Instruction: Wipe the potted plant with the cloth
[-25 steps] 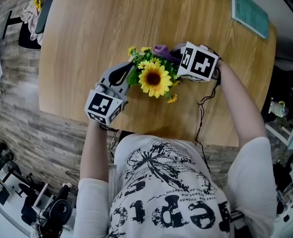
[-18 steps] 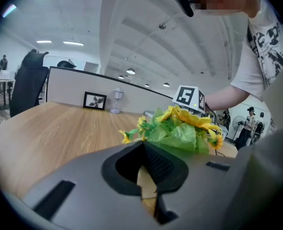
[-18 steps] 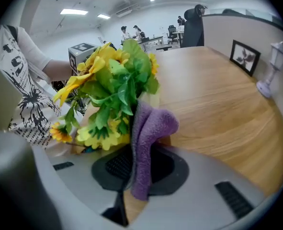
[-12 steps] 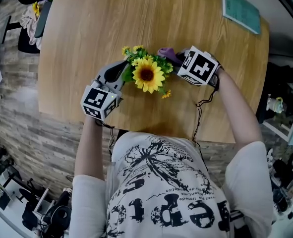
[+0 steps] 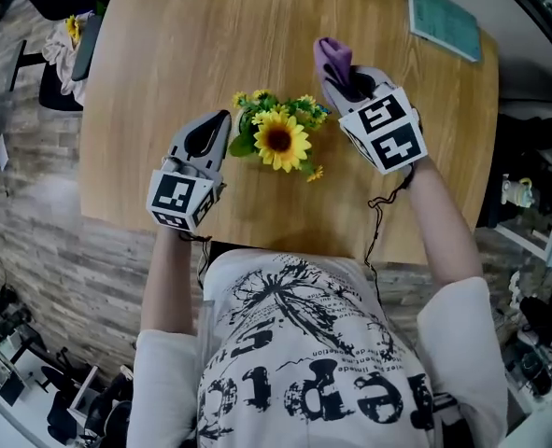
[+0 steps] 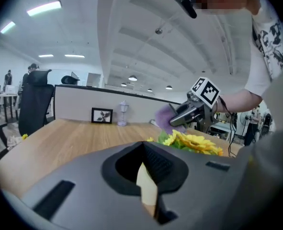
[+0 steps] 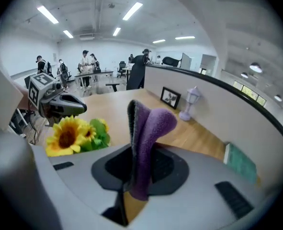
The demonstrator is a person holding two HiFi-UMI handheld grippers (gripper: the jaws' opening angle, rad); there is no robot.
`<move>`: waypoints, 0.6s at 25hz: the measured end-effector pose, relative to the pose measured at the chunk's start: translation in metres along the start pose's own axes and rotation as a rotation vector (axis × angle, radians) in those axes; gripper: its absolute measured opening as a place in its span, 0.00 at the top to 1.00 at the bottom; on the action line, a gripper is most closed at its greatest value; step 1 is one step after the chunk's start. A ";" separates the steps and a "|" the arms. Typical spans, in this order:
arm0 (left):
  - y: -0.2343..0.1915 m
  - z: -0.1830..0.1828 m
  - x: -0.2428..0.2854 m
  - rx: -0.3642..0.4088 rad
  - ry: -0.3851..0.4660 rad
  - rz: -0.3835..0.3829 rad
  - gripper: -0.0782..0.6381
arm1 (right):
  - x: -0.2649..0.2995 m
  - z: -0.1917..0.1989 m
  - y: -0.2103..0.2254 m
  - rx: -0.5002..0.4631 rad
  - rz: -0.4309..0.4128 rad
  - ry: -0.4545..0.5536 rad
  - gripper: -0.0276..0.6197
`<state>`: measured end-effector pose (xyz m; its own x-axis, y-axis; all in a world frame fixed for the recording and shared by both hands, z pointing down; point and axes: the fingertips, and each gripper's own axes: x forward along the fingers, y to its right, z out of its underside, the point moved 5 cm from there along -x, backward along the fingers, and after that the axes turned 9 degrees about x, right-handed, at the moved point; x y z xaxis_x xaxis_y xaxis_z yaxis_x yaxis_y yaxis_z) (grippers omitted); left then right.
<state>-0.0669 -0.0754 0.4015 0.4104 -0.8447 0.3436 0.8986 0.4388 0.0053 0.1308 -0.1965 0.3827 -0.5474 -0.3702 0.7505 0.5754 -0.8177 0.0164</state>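
Counts, head view:
- 1 tabletop (image 5: 163, 54).
- 1 potted plant (image 5: 277, 140) at centre, with 1 large sunflower head and several small yellow blooms.
- 1 purple cloth (image 5: 334, 57).
- 2 grippers: left gripper (image 5: 218, 121) and right gripper (image 5: 347, 87).
- 2 marker cubes (image 5: 184, 201).
- 1 teal book (image 5: 444, 21), upper right.

Left gripper view, middle left of the frame:
- 1 picture frame (image 6: 102, 115).
- 1 small lamp (image 6: 122, 113).
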 end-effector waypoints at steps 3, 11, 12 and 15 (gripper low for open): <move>-0.014 -0.021 -0.009 0.040 0.039 0.024 0.89 | -0.013 -0.024 -0.026 0.043 -0.006 0.079 0.85; -0.053 -0.059 -0.048 0.127 0.136 0.152 0.89 | -0.011 -0.082 -0.105 0.152 0.040 0.210 0.85; -0.059 -0.061 -0.053 0.131 0.140 0.167 0.89 | -0.007 -0.088 -0.116 0.161 0.047 0.213 0.85; -0.079 -0.060 -0.066 0.145 0.144 0.209 0.89 | 0.005 -0.099 -0.149 0.195 0.059 0.204 0.85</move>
<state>-0.1554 -0.0720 0.3220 0.6114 -0.7617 0.2145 0.7650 0.6382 0.0861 -0.0175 -0.1204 0.3189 -0.6092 -0.5115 0.6060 0.7050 -0.6992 0.1187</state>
